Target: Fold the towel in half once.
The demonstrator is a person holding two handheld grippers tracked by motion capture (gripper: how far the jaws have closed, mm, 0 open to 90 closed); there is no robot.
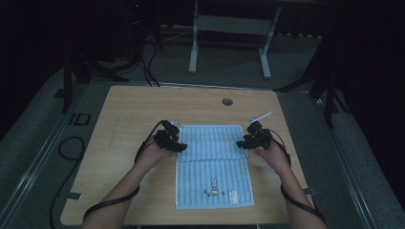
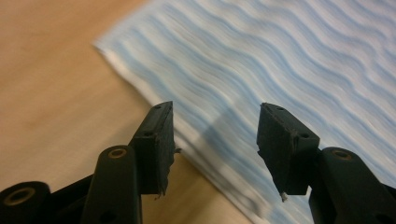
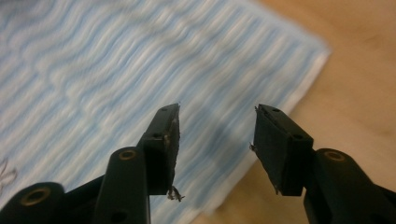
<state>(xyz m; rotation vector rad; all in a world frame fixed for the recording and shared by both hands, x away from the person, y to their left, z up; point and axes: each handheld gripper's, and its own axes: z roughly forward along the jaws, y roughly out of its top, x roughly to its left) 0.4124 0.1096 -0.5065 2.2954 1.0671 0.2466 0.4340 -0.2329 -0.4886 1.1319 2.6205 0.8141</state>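
A person stands at a wooden table (image 1: 124, 109) where a light blue striped towel (image 1: 213, 167) lies flat, its far part looking doubled over. The left gripper (image 1: 178, 145) hovers at the towel's left edge, jaws apart and empty. The right gripper (image 1: 242, 143) hovers at the right edge, likewise parted and holding nothing. One fold looks finished; next, each claw likely needs a fresh hold on an edge.

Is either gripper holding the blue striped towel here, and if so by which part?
Nothing is held. The left gripper and right gripper both stand open above the side edges of the blue striped cloth towel.
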